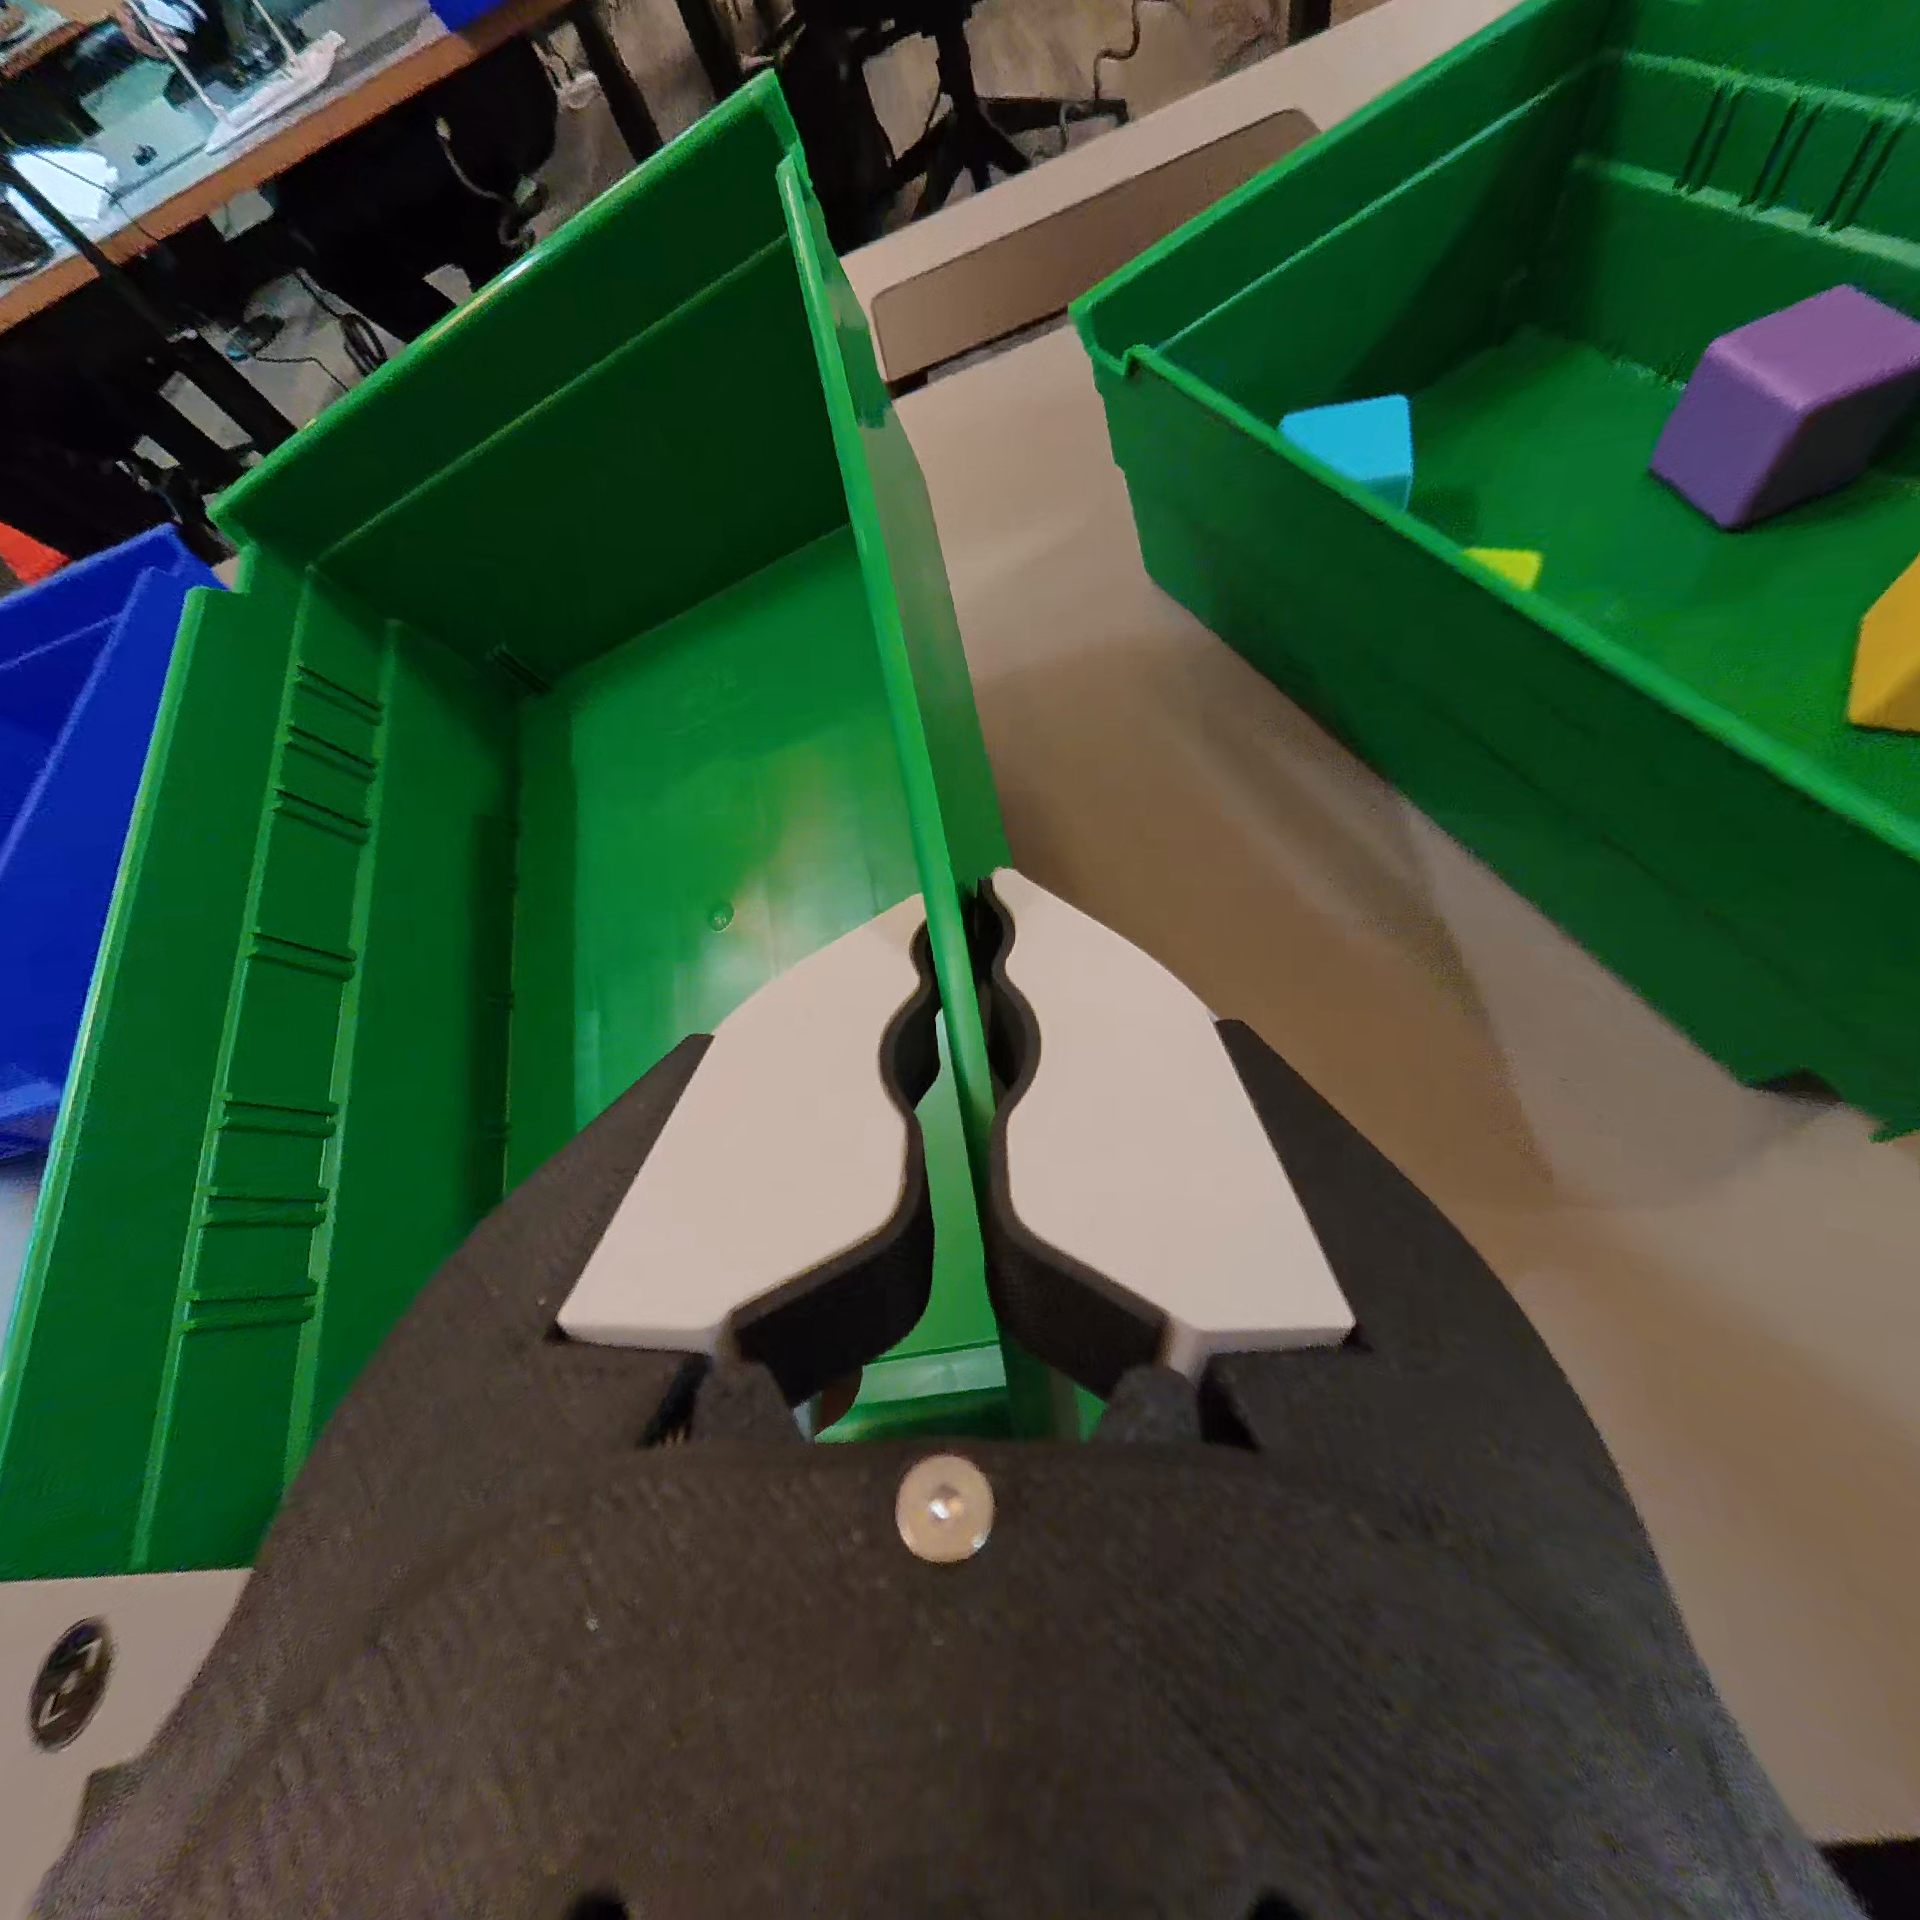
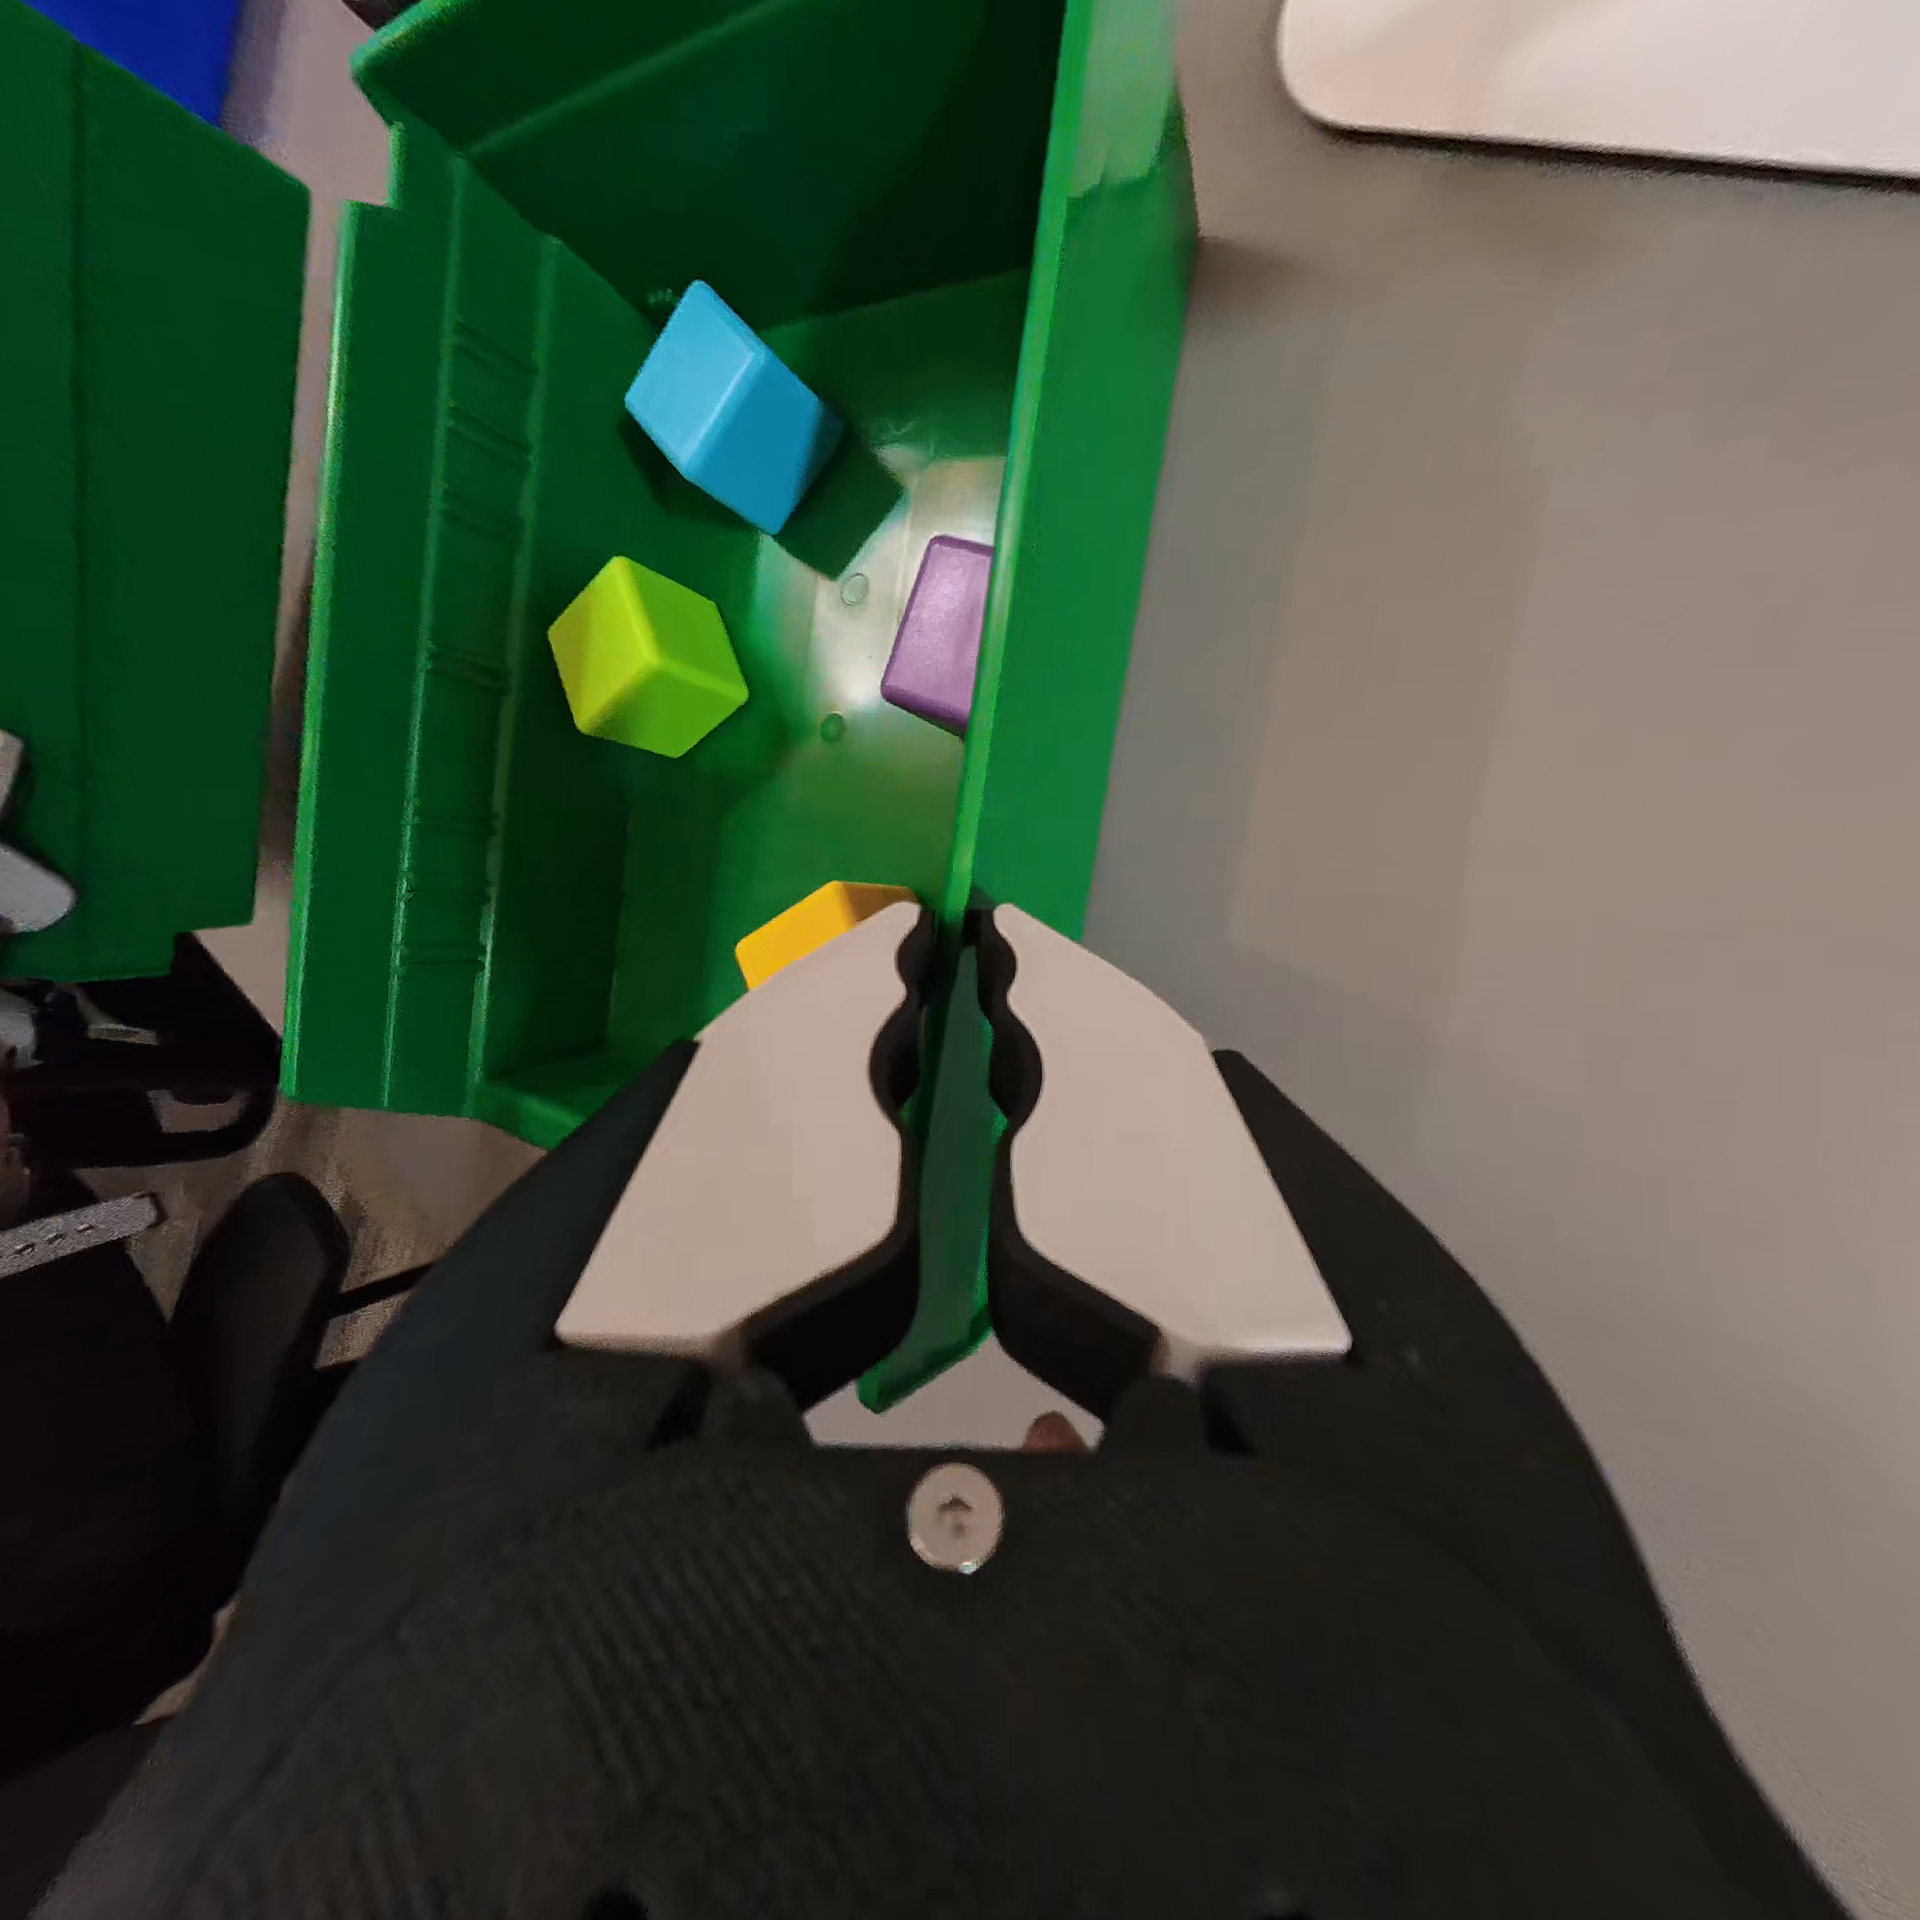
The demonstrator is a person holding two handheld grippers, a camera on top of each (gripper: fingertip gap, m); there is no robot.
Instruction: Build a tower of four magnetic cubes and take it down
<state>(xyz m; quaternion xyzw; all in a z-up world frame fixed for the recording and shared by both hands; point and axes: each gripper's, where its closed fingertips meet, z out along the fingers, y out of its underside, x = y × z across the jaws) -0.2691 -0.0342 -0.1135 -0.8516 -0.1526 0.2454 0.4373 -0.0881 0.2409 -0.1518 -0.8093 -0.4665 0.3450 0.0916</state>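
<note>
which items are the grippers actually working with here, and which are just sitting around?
In hand:
- left hand-held gripper, shut on empty green bin wall
- right hand-held gripper, shut on green bin with blocks wall
- blue block, lime block, purple block, yellow block inside it

Lying about:
- blue bin
- table

Beige table (image 1: 1299, 883), wooden workbench (image 1: 260, 156) beyond, black stands on the floor.

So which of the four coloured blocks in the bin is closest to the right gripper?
The yellow block. It lies right by the right gripper, partly hidden behind one finger, while the purple block, lime block and blue block sit farther along the green bin.
</note>
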